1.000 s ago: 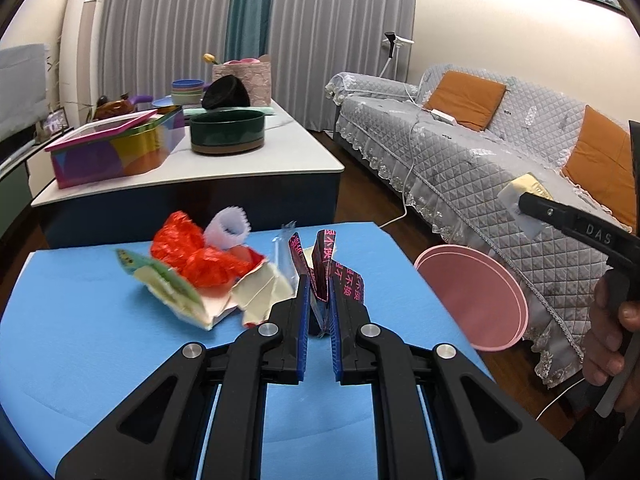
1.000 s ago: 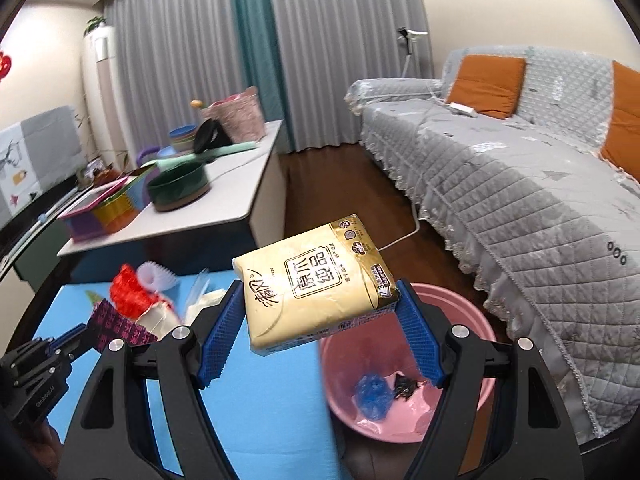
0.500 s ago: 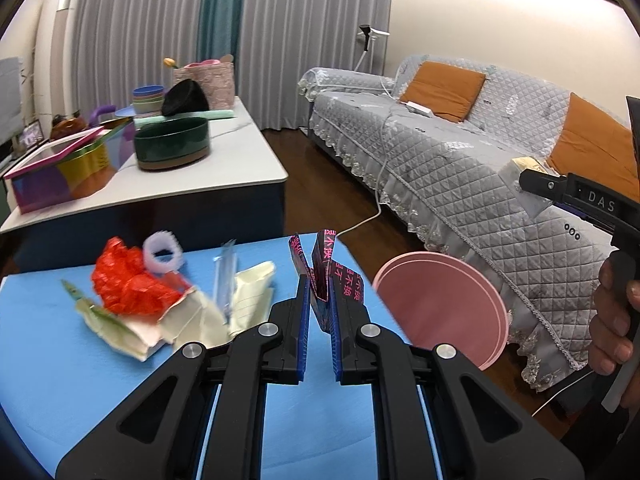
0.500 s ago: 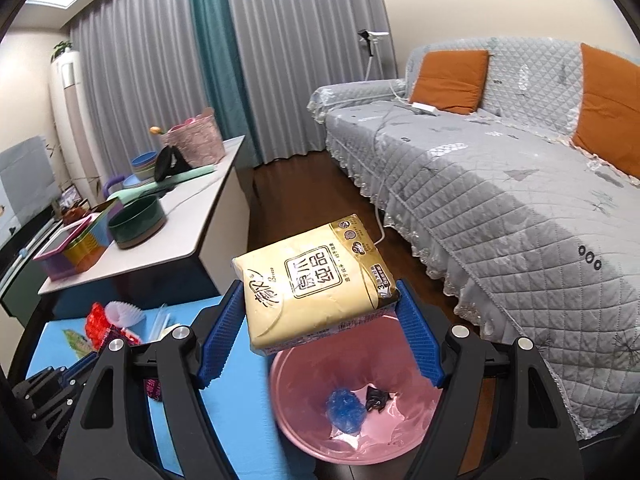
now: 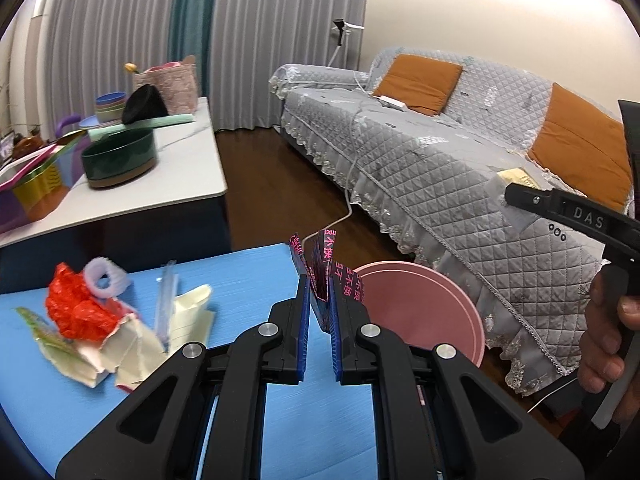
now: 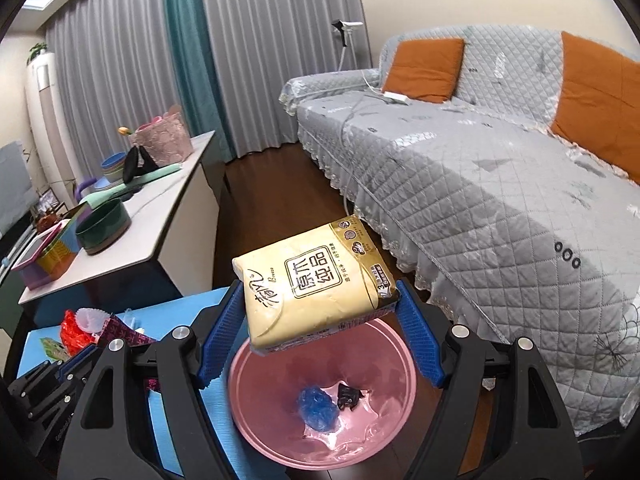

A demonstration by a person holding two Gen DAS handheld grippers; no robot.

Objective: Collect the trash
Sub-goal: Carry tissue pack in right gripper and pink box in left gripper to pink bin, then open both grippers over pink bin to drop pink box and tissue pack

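Note:
My left gripper [image 5: 320, 304] is shut on a dark wrapper with pink print [image 5: 325, 264], held above the right edge of the blue table [image 5: 248, 276]. My right gripper [image 6: 320, 312] is shut on a yellow tissue pack [image 6: 316, 284], held directly over the pink bin [image 6: 264, 428], which holds a blue wad [image 6: 318, 408] and a dark scrap [image 6: 348, 394]. The bin [image 5: 420, 312] also shows in the left wrist view, beside the table. A trash pile lies on the table's left: red plastic [image 5: 78, 312], a white paper cup liner [image 5: 106, 282], cream paper [image 5: 136, 344].
A grey quilted sofa [image 5: 460, 168] with orange cushions stands right of the bin. A white counter [image 5: 160, 176] behind the table carries a dark green bowl [image 5: 118, 158], a colourful box and a basket. Dark wood floor lies between.
Both grippers have moved right towards the bin. The tissue pack now hangs over the bin's middle. The wrapper has come nearer the bin's rim. Both grips are unchanged.

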